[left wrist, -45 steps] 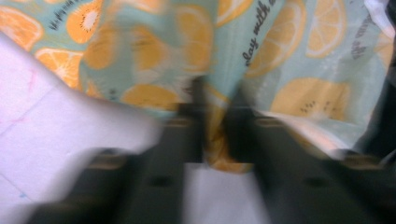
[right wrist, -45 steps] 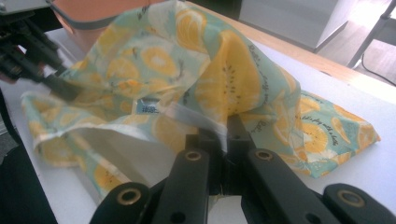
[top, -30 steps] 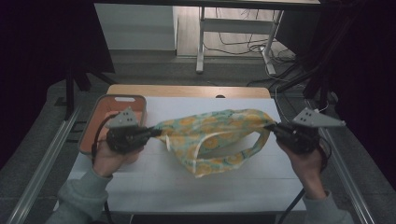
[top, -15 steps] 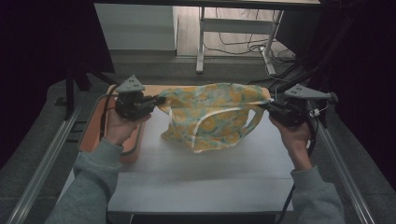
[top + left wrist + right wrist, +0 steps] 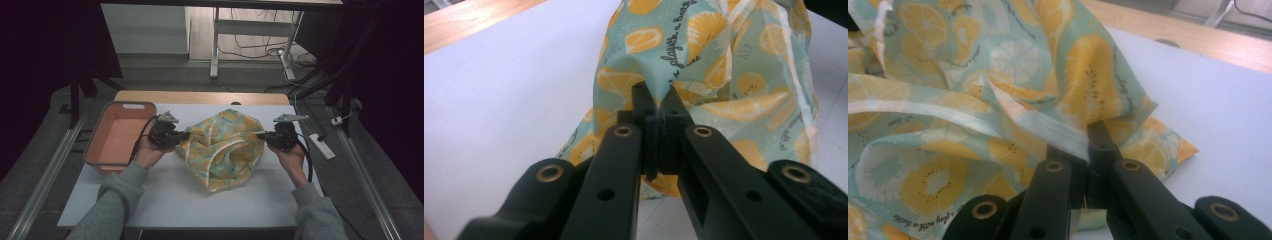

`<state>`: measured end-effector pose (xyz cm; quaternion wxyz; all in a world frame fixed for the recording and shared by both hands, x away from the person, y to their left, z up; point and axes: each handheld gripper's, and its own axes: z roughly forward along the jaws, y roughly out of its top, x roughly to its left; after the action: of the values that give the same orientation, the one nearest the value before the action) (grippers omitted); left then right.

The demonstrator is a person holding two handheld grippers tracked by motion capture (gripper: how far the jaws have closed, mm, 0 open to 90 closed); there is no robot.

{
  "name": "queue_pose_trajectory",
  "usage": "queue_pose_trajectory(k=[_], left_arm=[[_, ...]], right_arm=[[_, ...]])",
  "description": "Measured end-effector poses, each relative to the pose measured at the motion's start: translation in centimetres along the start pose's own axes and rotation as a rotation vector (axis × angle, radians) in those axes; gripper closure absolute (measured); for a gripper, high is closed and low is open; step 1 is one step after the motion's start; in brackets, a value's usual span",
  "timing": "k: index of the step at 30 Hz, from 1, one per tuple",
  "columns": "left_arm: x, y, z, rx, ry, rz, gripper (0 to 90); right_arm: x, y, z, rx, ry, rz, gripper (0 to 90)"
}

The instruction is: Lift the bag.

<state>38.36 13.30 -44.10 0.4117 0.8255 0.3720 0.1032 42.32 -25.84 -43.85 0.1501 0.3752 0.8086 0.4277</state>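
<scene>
Meanwhile, left gripper (image 5: 184,135) and right gripper (image 5: 261,134) each clench opposite edges of the citrus-print cloth (image 5: 222,147).

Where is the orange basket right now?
In the high view, the orange basket sits at the table's left edge, just left of the left gripper and the fruit-print cloth.

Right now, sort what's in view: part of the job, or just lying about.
In the job:
cloth
left gripper, shut on the cloth
right gripper, shut on the cloth

Lying about:
bin
power strip
</scene>
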Motion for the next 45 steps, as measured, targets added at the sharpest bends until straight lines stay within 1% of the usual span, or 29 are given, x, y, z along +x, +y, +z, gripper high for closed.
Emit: queue_pose_trajectory(k=[1,2,3,4,5,6,7,8,9,10,12,13,16,17,18,20,22,23,24,25,26,28,30,33,35,38,41,43,45], left_arm=[[0.0,0.0,-0.1,0.000,-0.003,0.000,85.9],[-0.1,0.0,-0.1,-0.007,-0.004,-0.002,80.3],[-0.2,0.0,-0.3,-0.020,0.005,-0.004,69.9],[-0.3,-0.1,-0.7,-0.038,0.019,-0.005,56.4],[-0.4,-0.2,-1.1,-0.055,0.028,-0.009,44.7],[-0.5,-0.3,-1.7,-0.068,0.024,-0.008,36.7],[-0.6,-0.5,-2.3,-0.073,0.019,-0.001,30.7],[-0.7,-0.7,-3.0,-0.086,0.027,0.001,26.8],[-0.8,-1.0,-3.7,-0.096,0.034,0.003,25.5],[-0.9,-1.4,-4.3,-0.100,0.034,0.004,25.4],[-1.3,-2.2,-5.4,-0.100,0.038,0.013,25.7],[-1.5,-2.7,-5.8,-0.095,0.040,0.021,26.2],[-2.4,-4.3,-6.8,-0.096,0.031,0.026,27.4],[-2.6,-4.7,-6.9,-0.096,0.029,0.029,28.2],[-2.8,-5.2,-7.1,-0.099,0.029,0.027,28.4],[-3.3,-6.2,-7.4,-0.093,0.023,0.029,28.9],[-3.7,-7.2,-7.7,-0.085,0.024,0.039,30.0],[-3.9,-7.7,-7.7,-0.080,0.032,0.048,30.4],[-4.1,-8.2,-7.8,-0.077,0.053,0.065,30.6],[-4.2,-8.7,-7.8,-0.075,0.067,0.074,31.3],[-4.3,-9.1,-7.8,-0.072,0.068,0.075,31.3],[-4.3,-9.9,-7.7,-0.064,0.070,0.065,31.3],[-4.2,-10.4,-7.6,-0.056,0.067,0.056,31.2],[-4.1,-11.0,-7.8,-0.065,0.064,0.042,31.2],[-4.1,-11.5,-7.8,-0.064,0.074,0.040,31.2],[-4.1,-12.2,-7.9,-0.067,0.079,0.035,31.2],[-4.0,-12.6,-7.8,-0.063,0.078,0.028,31.2],[-4.0,-12.7,-7.7,-0.061,0.075,0.023,31.2],[-3.9,-12.7,-7.5,-0.061,0.077,0.028,31.2]], right_arm=[[0.0,0.1,-0.2,-0.007,0.003,-0.004,88.0],[0.1,0.2,-0.4,-0.014,0.007,-0.007,87.0],[0.1,0.2,-0.6,-0.020,0.014,-0.013,82.3],[0.3,0.2,-0.8,-0.032,0.020,-0.020,72.5],[0.4,0.3,-1.1,-0.042,0.023,-0.024,62.5],[0.6,0.2,-1.5,-0.057,0.024,-0.026,54.8],[0.8,0.2,-2.0,-0.073,0.027,-0.025,48.5],[1.0,0.0,-2.7,-0.090,0.028,-0.032,42.9],[1.2,-0.2,-3.3,-0.110,0.027,-0.038,40.1],[1.3,-0.4,-4.0,-0.124,0.024,-0.041,38.8],[1.5,-0.8,-5.2,-0.138,0.043,-0.050,37.9],[1.6,-1.1,-5.8,-0.142,0.042,-0.060,37.8],[2.1,-2.0,-7.1,-0.146,0.037,-0.091,37.7],[2.2,-2.3,-7.6,-0.152,0.028,-0.097,37.9],[2.3,-2.5,-7.9,-0.160,0.031,-0.099,38.0],[2.5,-3.1,-8.6,-0.174,0.049,-0.100,38.5],[3.0,-3.6,-9.1,-0.170,0.053,-0.128,38.5],[3.1,-3.8,-9.4,-0.163,0.057,-0.141,38.6],[3.3,-4.1,-9.5,-0.158,0.060,-0.152,38.6],[3.4,-4.4,-9.5,-0.156,0.062,-0.157,38.6],[3.5,-4.8,-9.5,-0.152,0.065,-0.156,38.6],[3.4,-5.7,-9.3,-0.140,0.072,-0.149,39.2],[3.4,-6.8,-8.7,-0.116,0.069,-0.141,39.8],[3.2,-8.3,-8.0,-0.096,0.070,-0.135,40.5],[3.3,-9.2,-7.6,-0.090,0.068,-0.140,40.9],[3.4,-10.3,-7.3,-0.092,0.073,-0.132,41.4],[3.6,-10.9,-6.8,-0.080,0.075,-0.139,41.6],[3.7,-10.9,-6.7,-0.081,0.078,-0.143,41.7],[3.8,-10.8,-6.8,-0.087,0.074,-0.153,41.7]])
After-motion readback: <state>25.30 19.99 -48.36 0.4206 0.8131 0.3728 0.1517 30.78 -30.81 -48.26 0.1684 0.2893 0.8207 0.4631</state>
